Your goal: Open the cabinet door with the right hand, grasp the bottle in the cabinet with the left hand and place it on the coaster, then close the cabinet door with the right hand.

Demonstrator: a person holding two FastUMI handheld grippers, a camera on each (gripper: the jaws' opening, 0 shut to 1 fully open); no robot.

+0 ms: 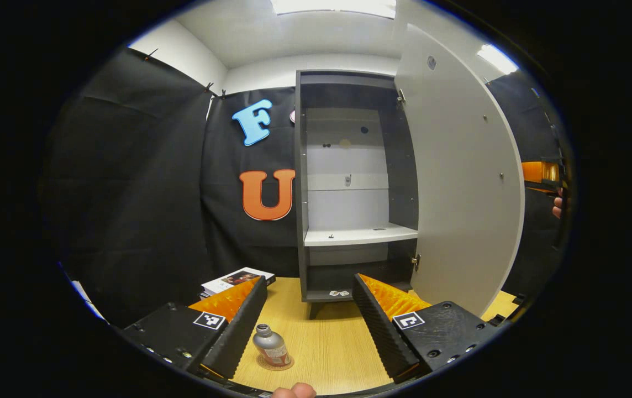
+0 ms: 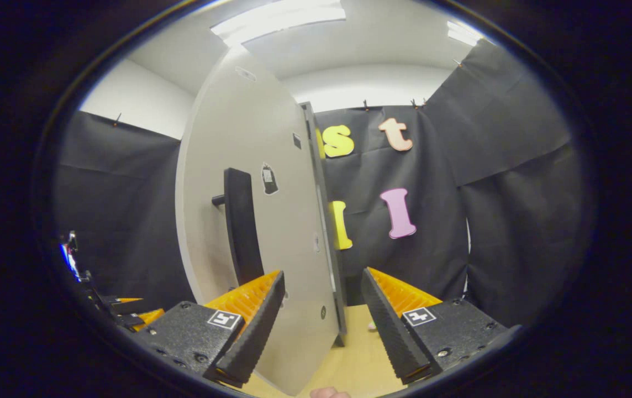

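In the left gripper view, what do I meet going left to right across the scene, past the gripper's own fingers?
Stack of books → bottle on its coaster → open cabinet → its swung-out door → other gripper at the far right edge.

The left gripper (image 1: pixel 309 309) was a handheld tool with two wedge-shaped fingers (image 1: pixel 238 326) lined with ribbed, sawtooth pads. Each finger grew from a blocky, textured plastic body set with small round screws. A small square white marker (image 1: pixel 209 319) printed with a black block pattern sat on top of each body. The right gripper (image 2: pixel 321 318) had the same build: ribbed wedge fingers (image 2: pixel 252 331), textured blocks with screws, and a square black-and-white marker (image 2: pixel 419 316) on each side.
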